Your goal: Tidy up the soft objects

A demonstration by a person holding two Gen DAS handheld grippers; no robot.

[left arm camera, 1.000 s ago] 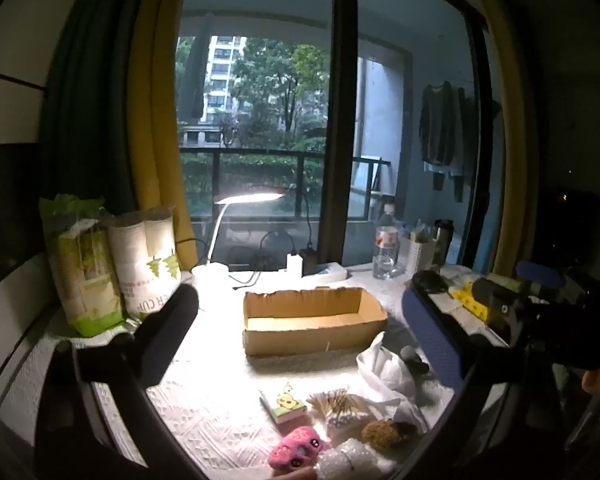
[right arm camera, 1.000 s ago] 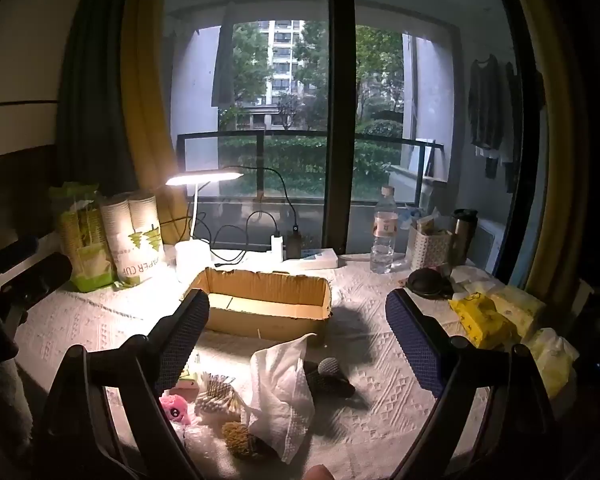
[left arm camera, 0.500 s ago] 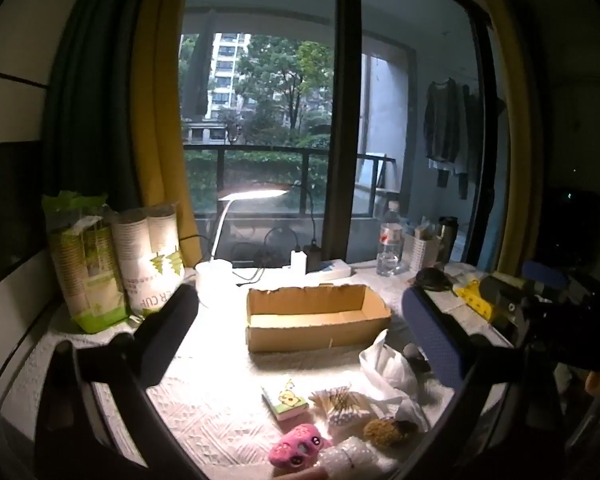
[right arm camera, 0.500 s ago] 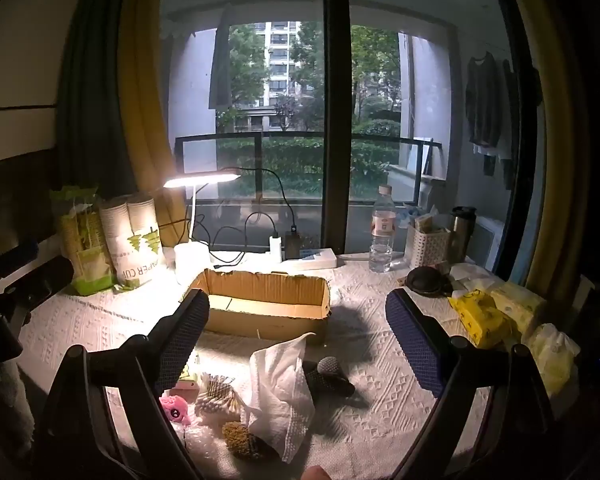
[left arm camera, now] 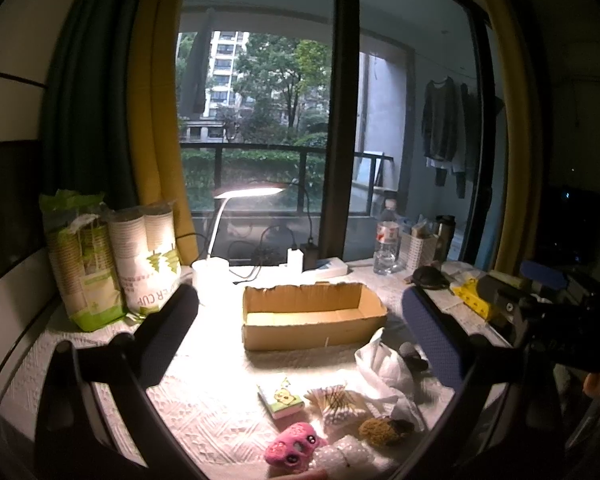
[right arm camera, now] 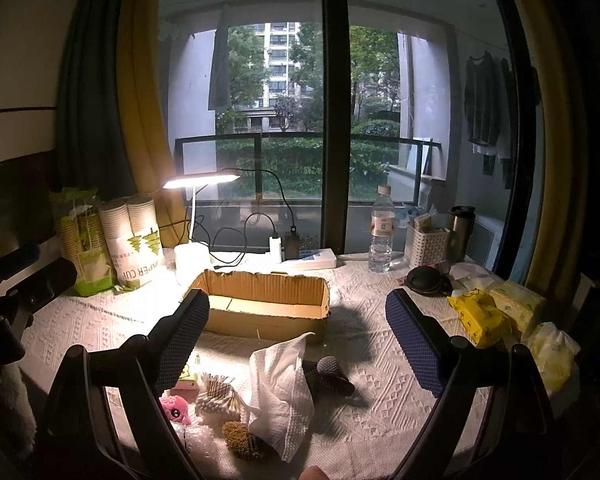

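An open cardboard box (left arm camera: 312, 316) (right arm camera: 264, 304) stands in the middle of the table. In front of it lie a pink plush toy (left arm camera: 294, 446) (right arm camera: 175, 404), a white tissue (left arm camera: 384, 364) (right arm camera: 282, 388), a brown fuzzy object (left arm camera: 382, 430) (right arm camera: 238, 438), a pack of cotton swabs (left arm camera: 334, 400) (right arm camera: 216, 394), bubble wrap (left arm camera: 344, 458) and a small green-and-pink pad (left arm camera: 280, 396). My left gripper (left arm camera: 300, 344) is open and empty above them. My right gripper (right arm camera: 298, 340) is open and empty, held above the tissue.
Paper cup packs (left arm camera: 112, 264) (right arm camera: 112, 240) stand at the left. A lit desk lamp (right arm camera: 202, 180), power strip (right arm camera: 308, 260), water bottle (right arm camera: 381, 232) and white basket (right arm camera: 426, 246) line the back. Yellow tissue packs (right arm camera: 480, 314) lie at the right. A dark sock-like object (right arm camera: 330, 376) lies beside the tissue.
Both grippers have shifted only slightly; the left view has drifted a little. Nothing on the table has moved.
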